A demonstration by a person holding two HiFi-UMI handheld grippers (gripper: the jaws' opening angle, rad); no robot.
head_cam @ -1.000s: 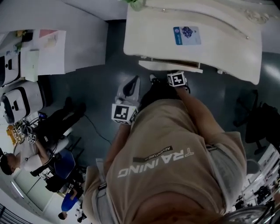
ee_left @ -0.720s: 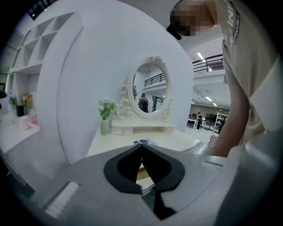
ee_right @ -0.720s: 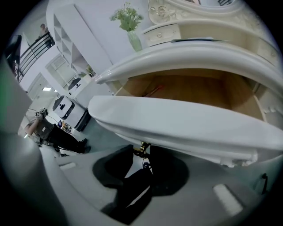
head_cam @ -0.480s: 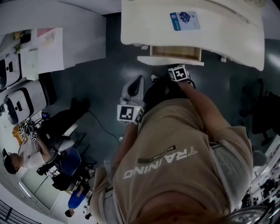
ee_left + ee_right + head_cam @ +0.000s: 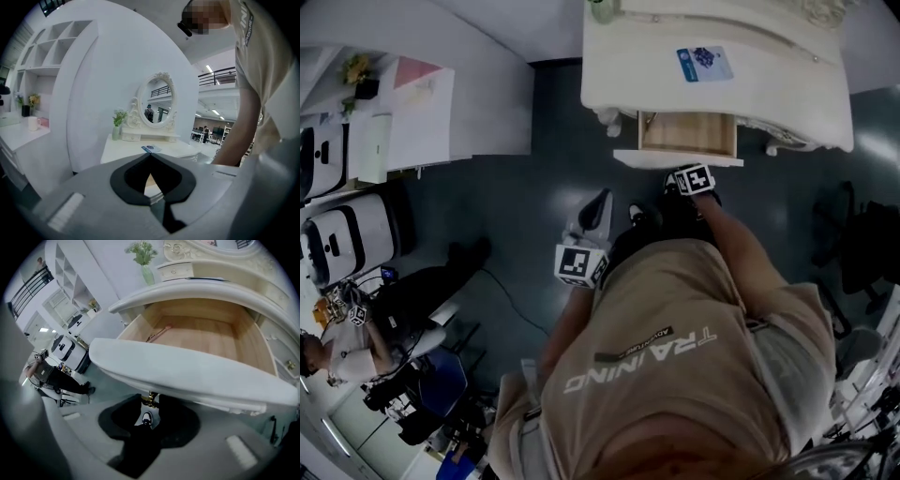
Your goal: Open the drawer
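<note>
Drawer (image 5: 687,134) stands pulled well out from the front of the white dressing table (image 5: 722,37), its pale wooden floor exposed. Judged nearly or fully open. 1 slim pinkish item (image 5: 158,333) lies at the drawer's back left; otherwise it appears bare.

Right gripper (image 5: 150,403) sits just below the curved white drawer front (image 5: 187,373), its 2 jaws closed narrowly on the gold knob (image 5: 150,398). This hold is the pulling point, which explains why the gripper is tucked under the front's lip.

Left gripper (image 5: 149,155) is held low beside the person's body, well apart from the table. Its jaws meet at the tips with nothing between them. It has no part in the pull and is kept clear of the drawer's path.
</note>
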